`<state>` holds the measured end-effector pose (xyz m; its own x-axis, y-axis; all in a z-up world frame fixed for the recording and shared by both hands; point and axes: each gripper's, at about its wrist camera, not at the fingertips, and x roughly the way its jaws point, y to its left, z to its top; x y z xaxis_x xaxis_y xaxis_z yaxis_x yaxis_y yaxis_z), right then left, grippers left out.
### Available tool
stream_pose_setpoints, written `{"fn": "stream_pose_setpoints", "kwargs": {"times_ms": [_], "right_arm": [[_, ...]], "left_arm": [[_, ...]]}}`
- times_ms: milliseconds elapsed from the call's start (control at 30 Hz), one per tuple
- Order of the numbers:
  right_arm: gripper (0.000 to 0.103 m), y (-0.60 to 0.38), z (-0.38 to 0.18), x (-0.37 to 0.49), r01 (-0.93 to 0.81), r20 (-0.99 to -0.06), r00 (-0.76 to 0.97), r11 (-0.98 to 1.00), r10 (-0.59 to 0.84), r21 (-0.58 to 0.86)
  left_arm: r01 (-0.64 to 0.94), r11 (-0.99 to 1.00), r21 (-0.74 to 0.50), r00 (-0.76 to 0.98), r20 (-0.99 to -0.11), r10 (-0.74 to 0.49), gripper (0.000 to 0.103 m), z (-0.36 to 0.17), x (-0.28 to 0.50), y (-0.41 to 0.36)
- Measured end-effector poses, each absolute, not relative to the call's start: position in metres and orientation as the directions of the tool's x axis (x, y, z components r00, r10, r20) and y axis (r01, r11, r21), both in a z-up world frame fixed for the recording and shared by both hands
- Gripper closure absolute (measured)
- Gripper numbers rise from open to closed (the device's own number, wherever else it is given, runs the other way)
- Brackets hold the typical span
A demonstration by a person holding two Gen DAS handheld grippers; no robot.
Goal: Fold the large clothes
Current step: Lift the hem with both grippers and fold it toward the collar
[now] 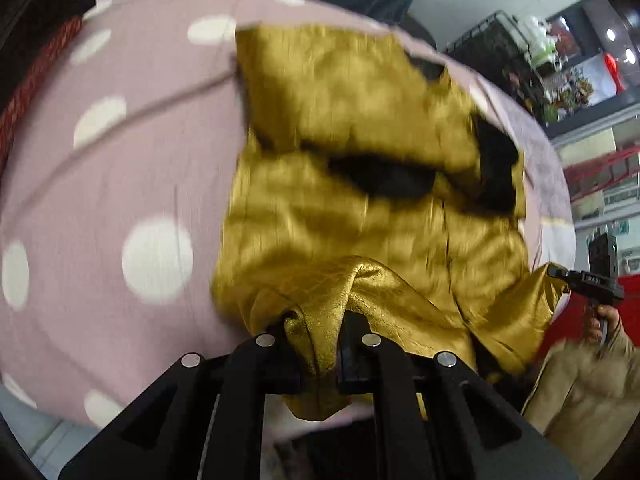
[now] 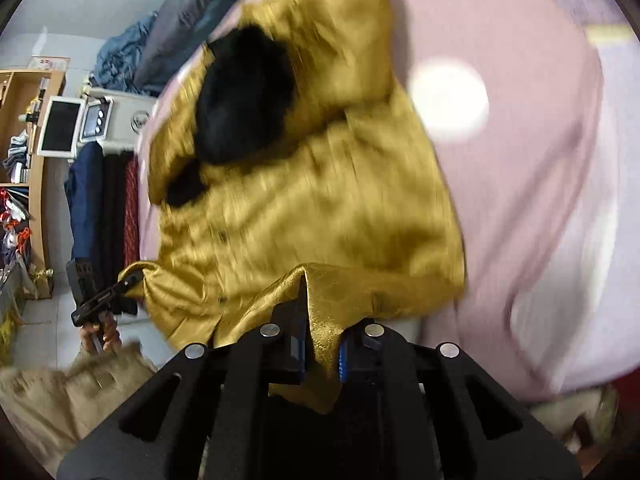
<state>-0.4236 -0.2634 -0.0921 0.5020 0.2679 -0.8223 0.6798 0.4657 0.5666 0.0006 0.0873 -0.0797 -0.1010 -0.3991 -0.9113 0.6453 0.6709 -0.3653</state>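
Two tools, left tool [image 1: 320, 354] and right tool [image 2: 322, 354], each clamped on gold garment [image 1: 360, 208] hem, collar end away.

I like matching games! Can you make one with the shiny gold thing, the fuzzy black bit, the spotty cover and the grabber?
Things:
1. shiny gold satin garment
2. fuzzy black fur trim
3. pink bedcover with white dots
4. left gripper

States:
A. spread underneath everything
B. shut on a gold edge
C. lying on the pink cover
D. sits on the gold cloth

Pairs: 1-C, 2-D, 3-A, 4-B
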Motion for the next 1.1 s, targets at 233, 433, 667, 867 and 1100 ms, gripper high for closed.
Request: {"fn": "stream_pose_setpoints", "kwargs": {"times_ms": [233,433,667,867,1100], "right_arm": [[0.092,-0.358,-0.037,-0.375,0.670,-0.783,0.618,0.471,0.075,0.574],[0.092,-0.404,-0.028,-0.336,0.678,-0.772,0.634,0.456,0.035,0.577],[0.092,-0.441,-0.060,-0.315,0.718,-0.782,0.620,0.357,0.059,0.597],[0.092,-0.459,-0.092,-0.295,0.754,-0.798,0.596,0.282,0.086,0.593],[0.092,-0.475,-0.132,-0.279,0.797,-0.816,0.565,0.178,0.121,0.578]], "left_arm": [[0.681,0.657,-0.324,0.051,-0.874,-0.484,0.093,-0.032,0.081,0.017],[0.680,0.673,-0.291,0.093,-0.876,-0.473,0.093,-0.026,0.121,-0.046],[0.666,0.693,-0.274,0.068,-0.904,-0.423,0.093,-0.054,0.140,-0.083],[0.630,0.724,-0.281,0.031,-0.922,-0.385,0.089,-0.080,0.159,-0.098],[0.427,0.775,-0.466,-0.075,-0.872,-0.483,0.075,-0.101,0.188,-0.082]]}}
